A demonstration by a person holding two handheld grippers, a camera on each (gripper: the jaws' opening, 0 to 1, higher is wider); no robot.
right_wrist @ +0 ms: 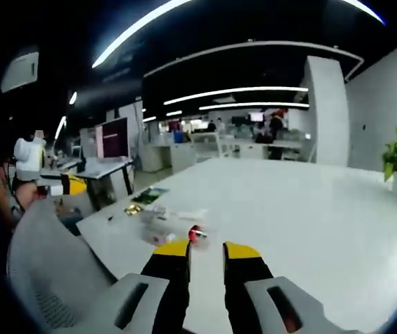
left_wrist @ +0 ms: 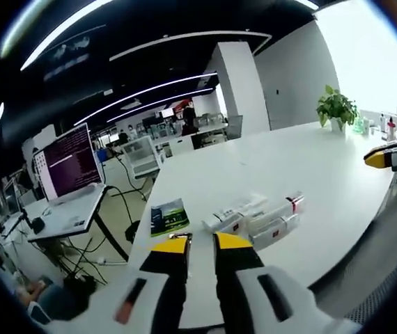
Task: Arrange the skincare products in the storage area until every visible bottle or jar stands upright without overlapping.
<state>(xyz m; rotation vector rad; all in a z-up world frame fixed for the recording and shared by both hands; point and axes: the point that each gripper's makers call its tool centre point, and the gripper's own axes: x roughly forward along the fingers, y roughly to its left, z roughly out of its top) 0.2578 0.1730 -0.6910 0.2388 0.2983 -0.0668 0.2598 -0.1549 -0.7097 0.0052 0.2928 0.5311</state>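
Several white skincare tubes and bottles (left_wrist: 254, 216) with red caps lie on their sides in a loose cluster near the edge of the white table (left_wrist: 282, 160). My left gripper (left_wrist: 200, 245) hovers just short of them, its yellow-tipped jaws open and holding nothing. In the right gripper view the same cluster (right_wrist: 174, 224), with a red cap (right_wrist: 197, 234) at its near end, lies just beyond my right gripper (right_wrist: 205, 249), which is open and holds nothing. The right gripper (left_wrist: 392, 154) enters the left gripper view at the right edge. The left gripper (right_wrist: 53, 185) appears at the left of the right gripper view.
A green packet (left_wrist: 167, 216) lies on the table beside the cluster, also seen as the green packet (right_wrist: 150, 196). A potted plant (left_wrist: 336, 108) and small bottles (left_wrist: 386, 126) stand at the far end. A grey mesh chair (right_wrist: 45, 268) stands by the table edge. A desk with a monitor (left_wrist: 69, 163) is beyond.
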